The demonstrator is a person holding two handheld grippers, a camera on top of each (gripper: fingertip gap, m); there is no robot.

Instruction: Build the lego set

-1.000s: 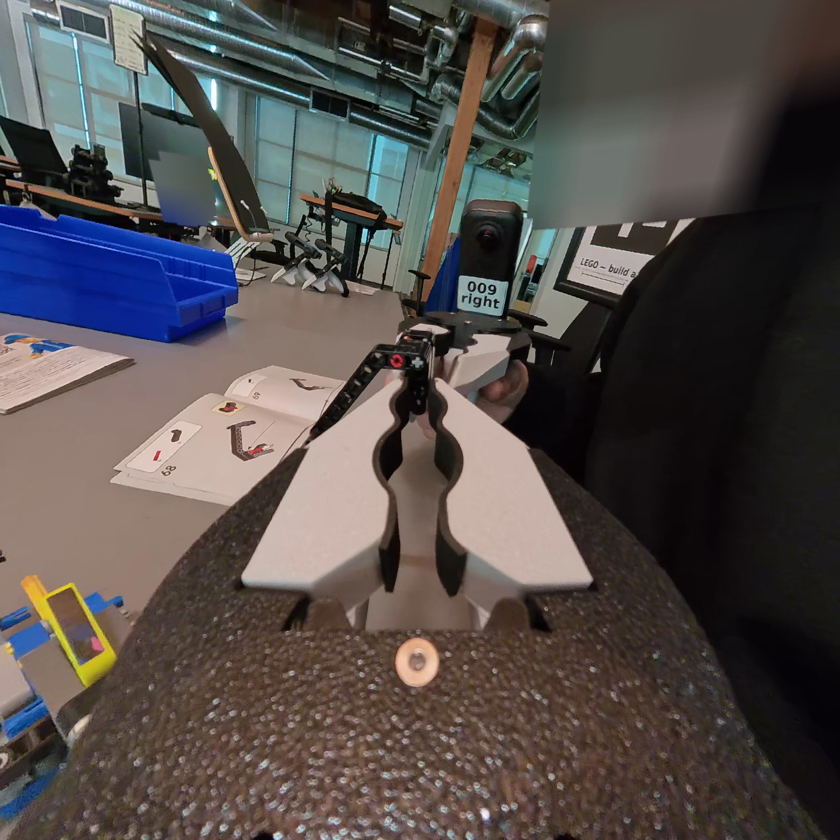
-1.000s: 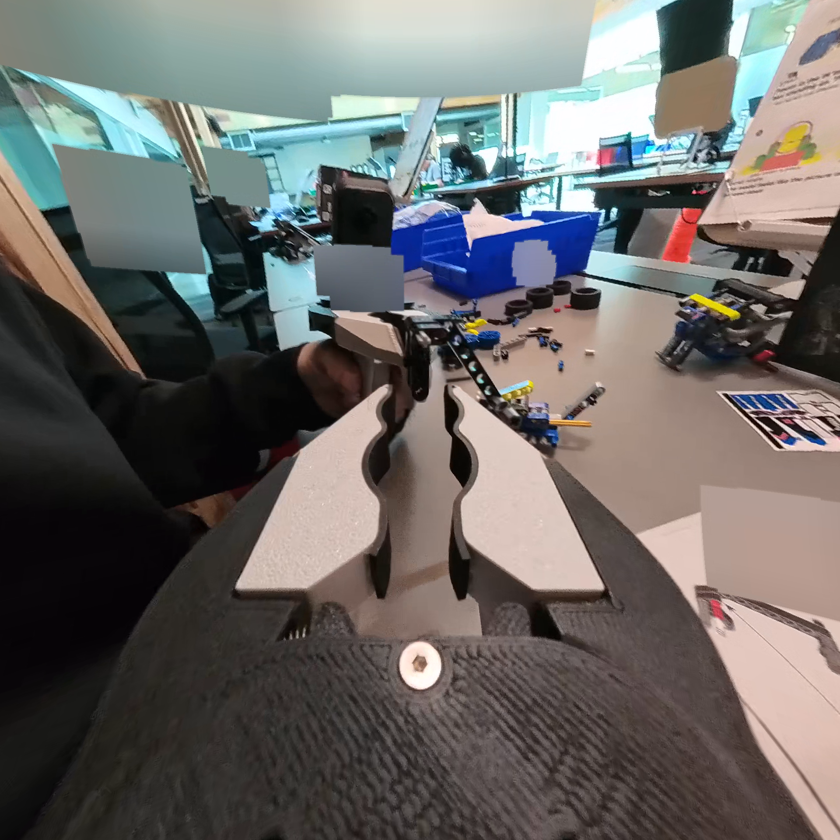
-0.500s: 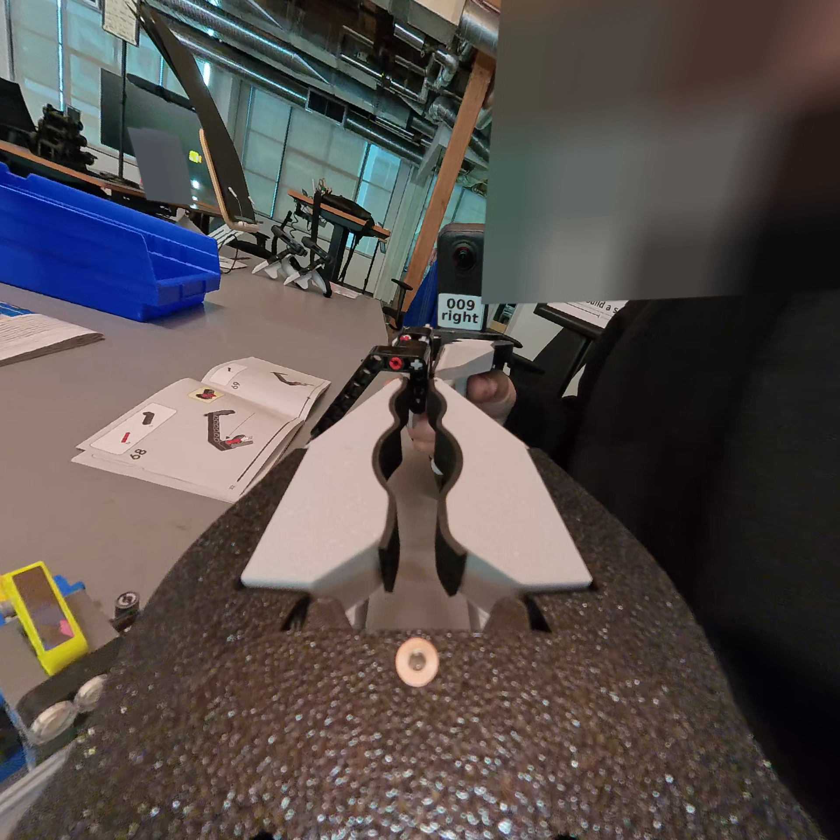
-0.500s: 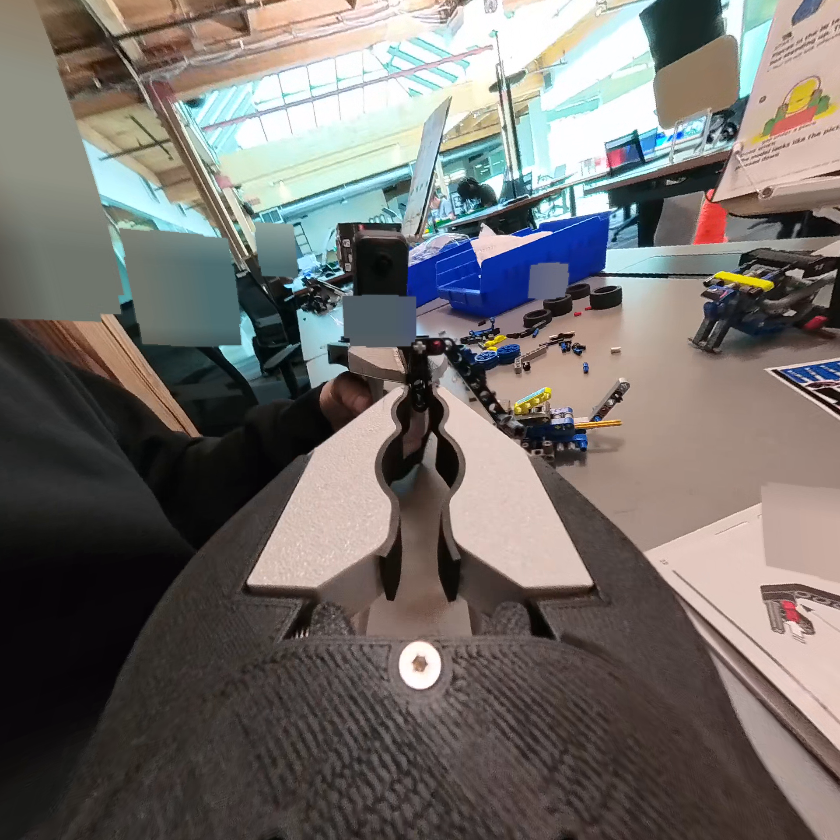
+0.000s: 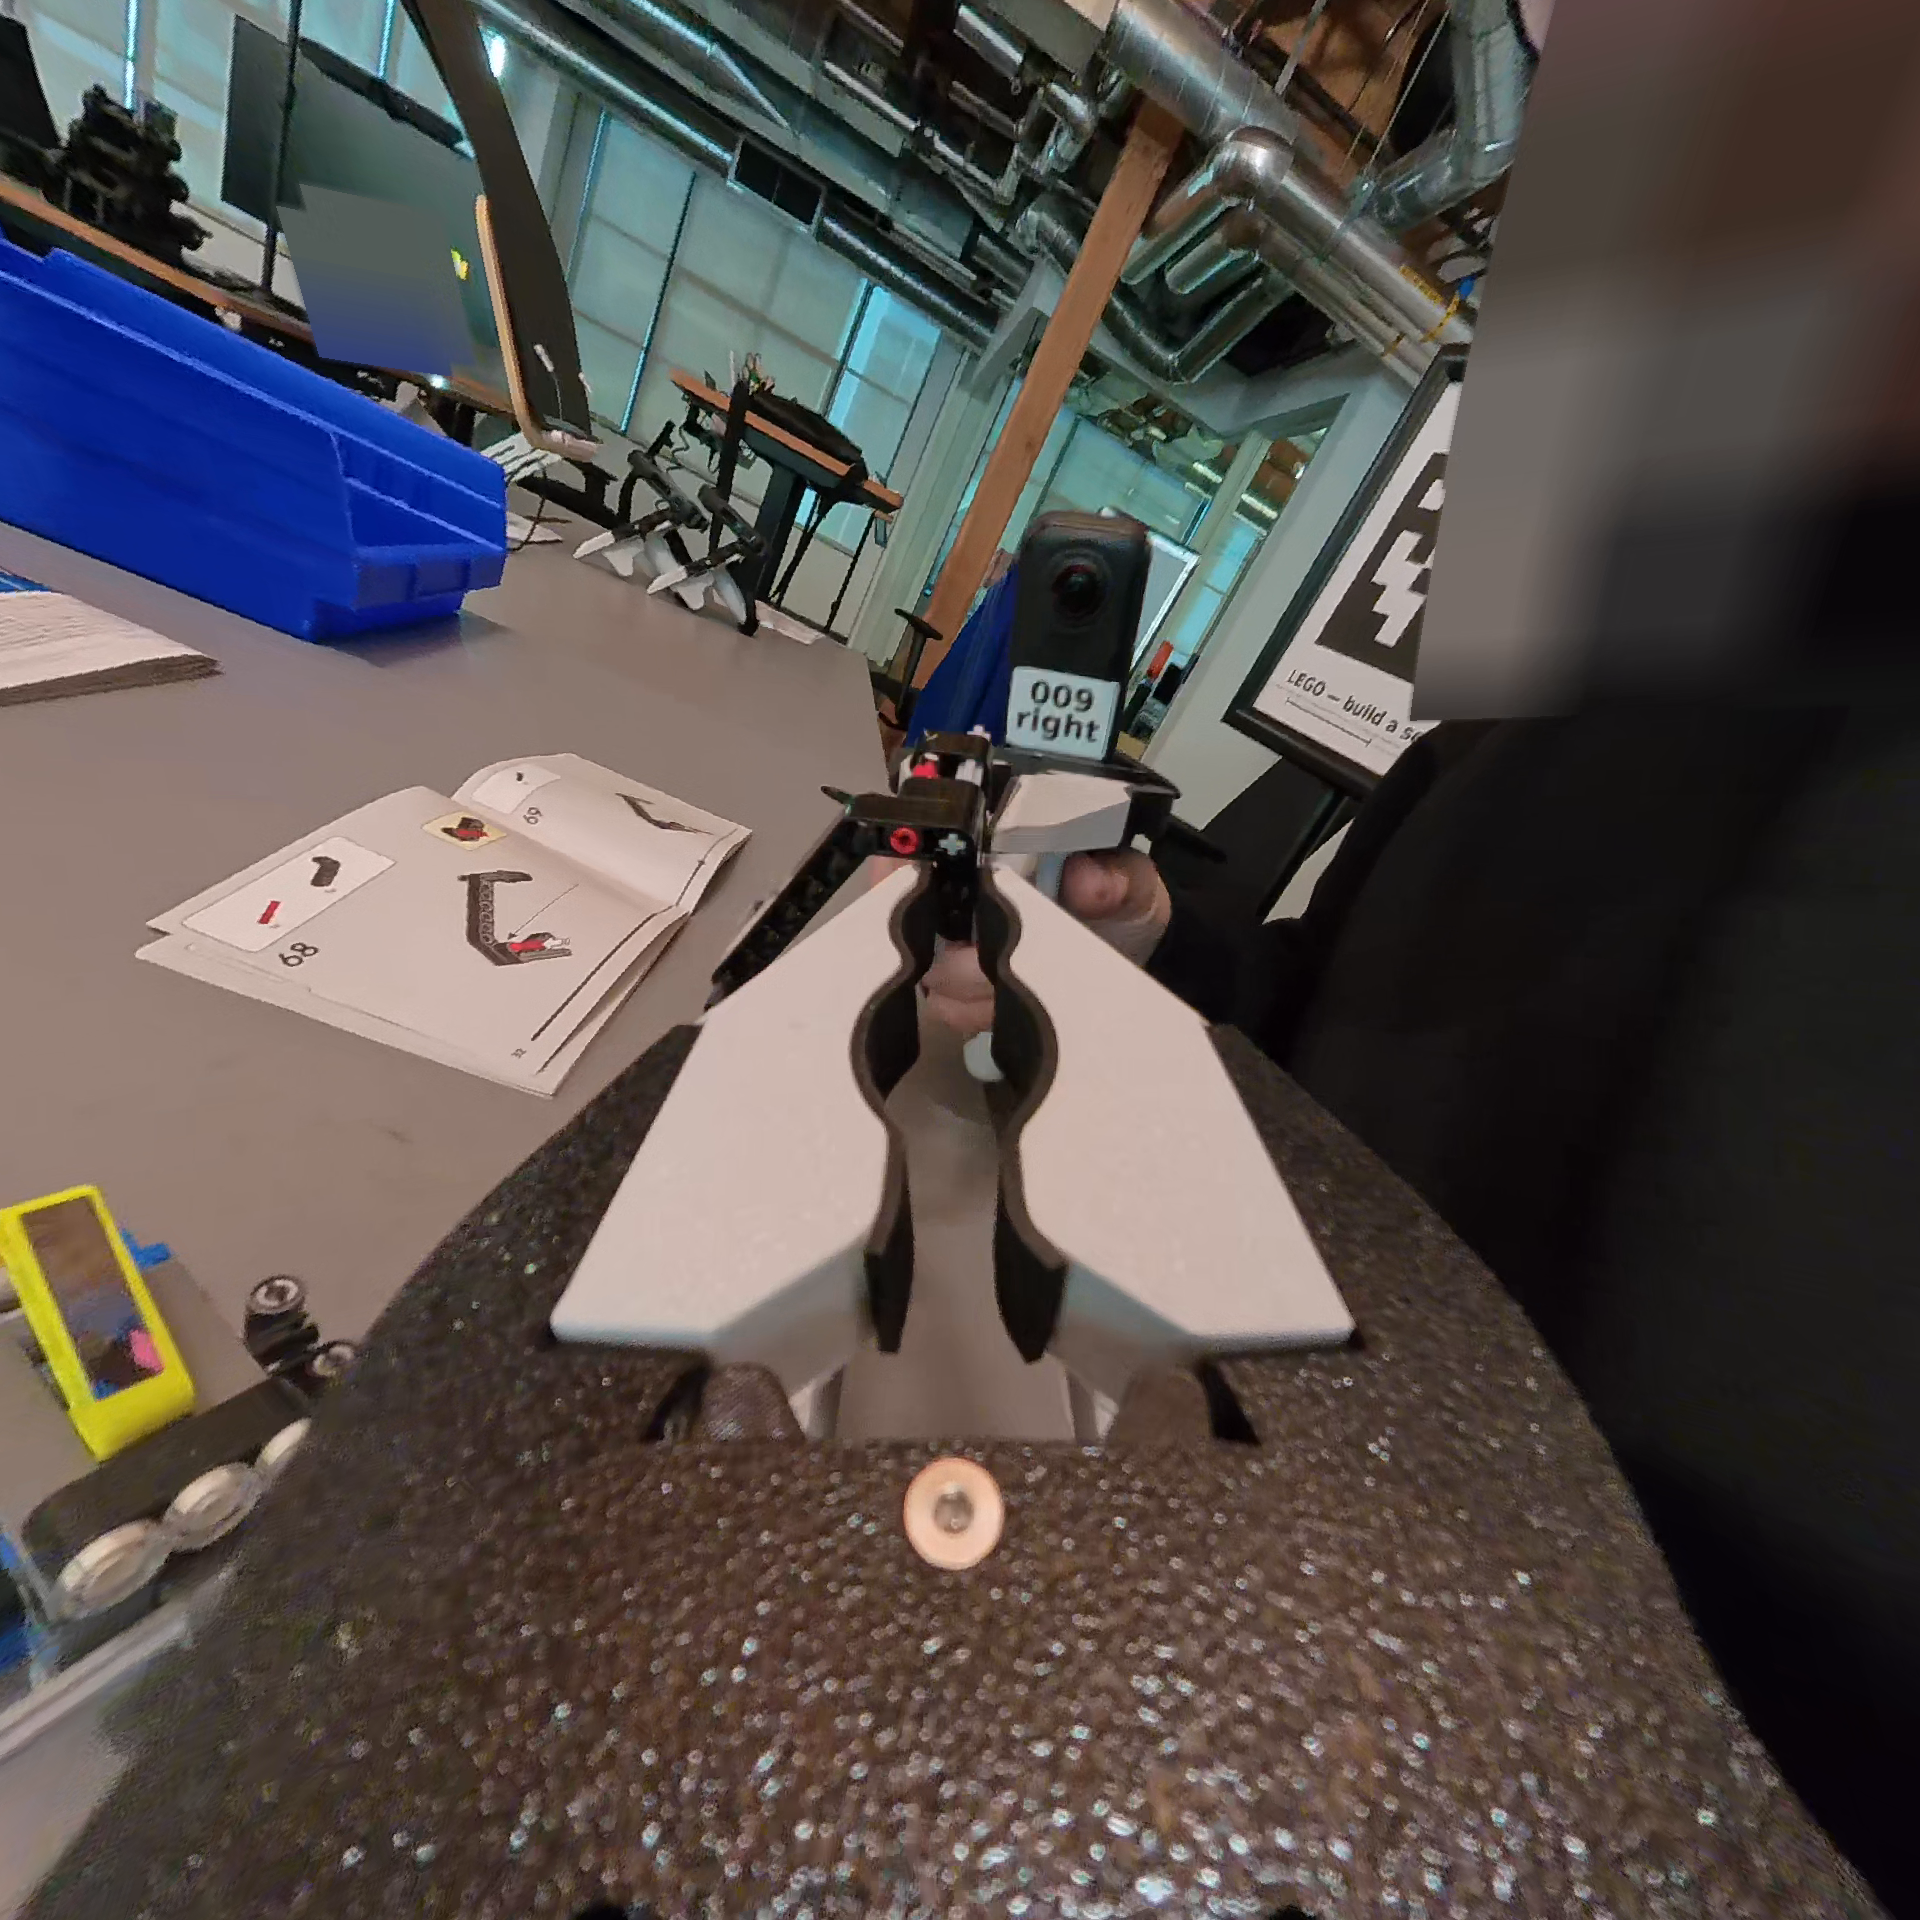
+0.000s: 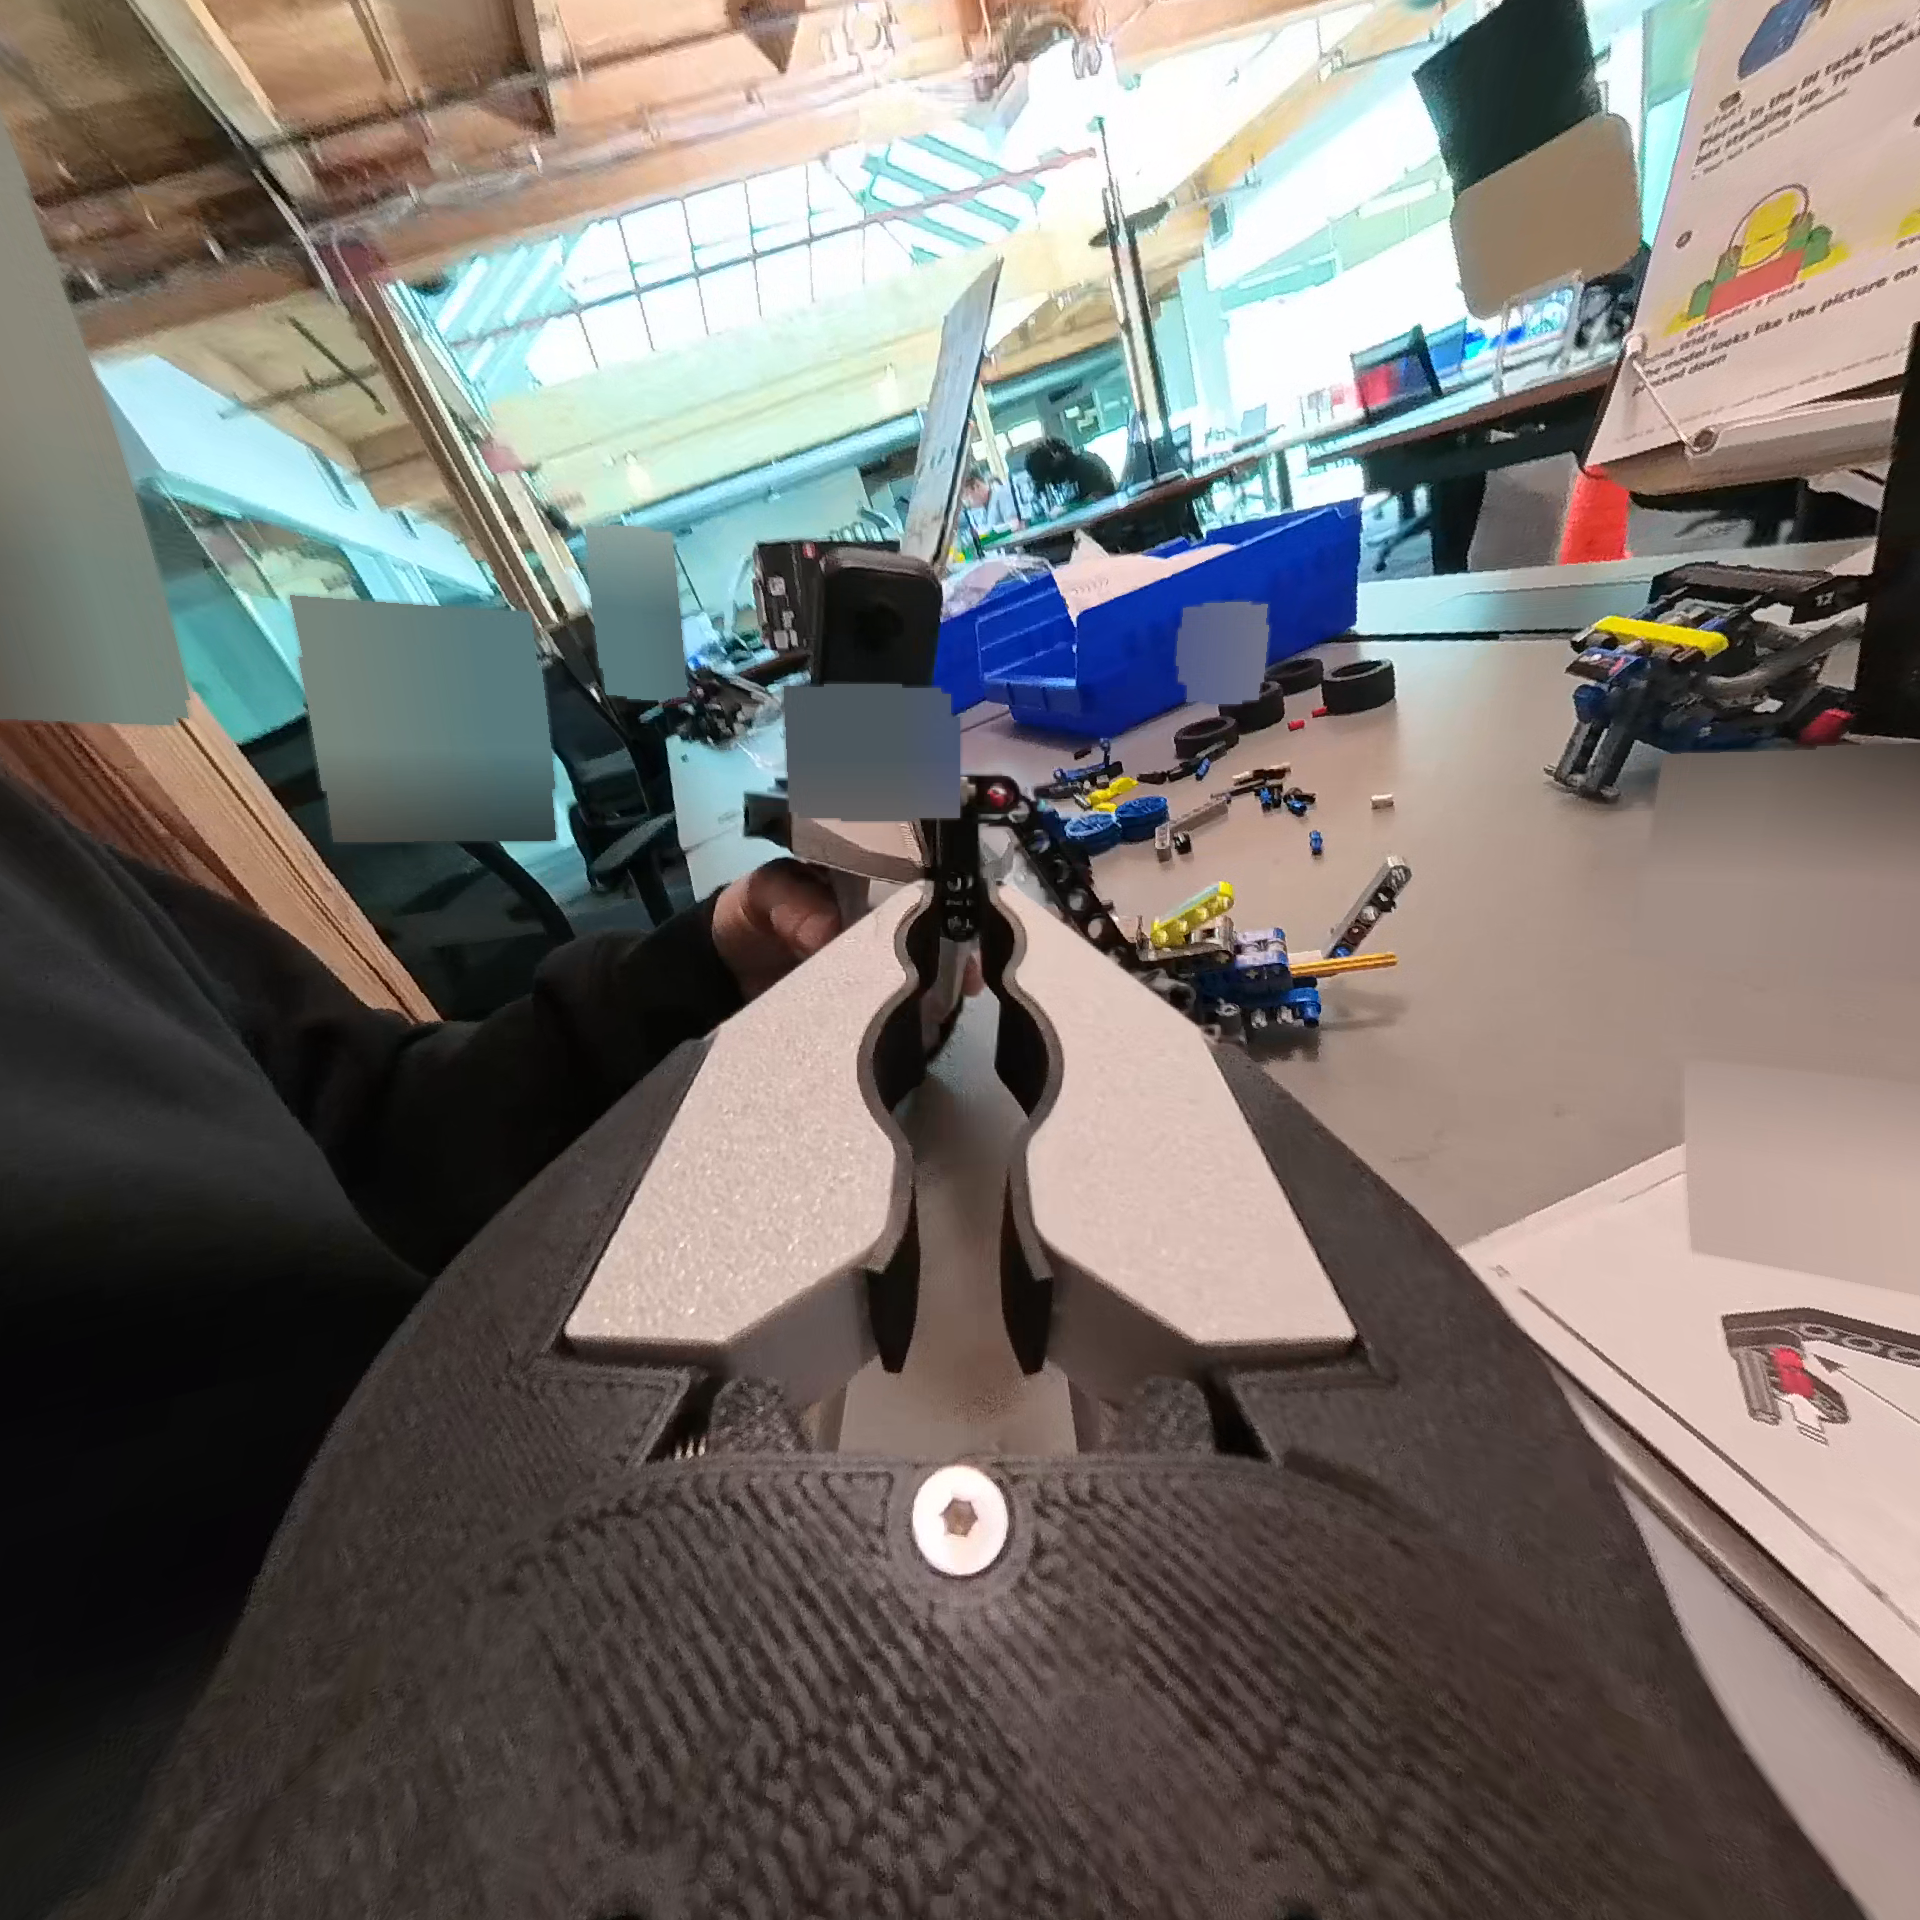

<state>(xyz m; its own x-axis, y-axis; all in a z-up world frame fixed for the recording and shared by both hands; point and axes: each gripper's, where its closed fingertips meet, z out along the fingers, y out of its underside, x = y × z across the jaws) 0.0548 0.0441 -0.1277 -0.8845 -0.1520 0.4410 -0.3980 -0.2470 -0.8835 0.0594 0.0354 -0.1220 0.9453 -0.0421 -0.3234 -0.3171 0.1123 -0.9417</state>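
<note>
The left gripper (image 5: 948, 883) has its fingers pinched on a black toy-brick beam assembly (image 5: 930, 831), the pads pressing the narrow black beam that stands between the tips. The assembly carries a red pin and a pale cross-shaped axle end on its top bar, and a long black holed beam slopes away from it toward 8 o'clock, down to the grey table (image 5: 312, 1091).

Facing it at 12 o'clock, the right gripper (image 6: 956, 914) is closed on the same assembly, its fingers clamped on a thin black upright beam with a red pin at the top. A hand (image 5: 1112, 904) in a dark sleeve holds the handle of the right gripper.

In the left wrist view an open instruction booklet (image 5: 436, 914) lies at 10 o'clock, a blue bin (image 5: 260, 488) beyond it, and a yellow block (image 5: 94, 1320) on a partly built model at 8 o'clock.

In the right wrist view a small blue and yellow brick build (image 6: 1247, 956) sits at 2 o'clock, with loose bricks (image 6: 1247, 800) and black tyres (image 6: 1309, 691) farther off. A larger model, possibly a vehicle (image 6: 1704, 686), stands at 2 o'clock near the edge.
</note>
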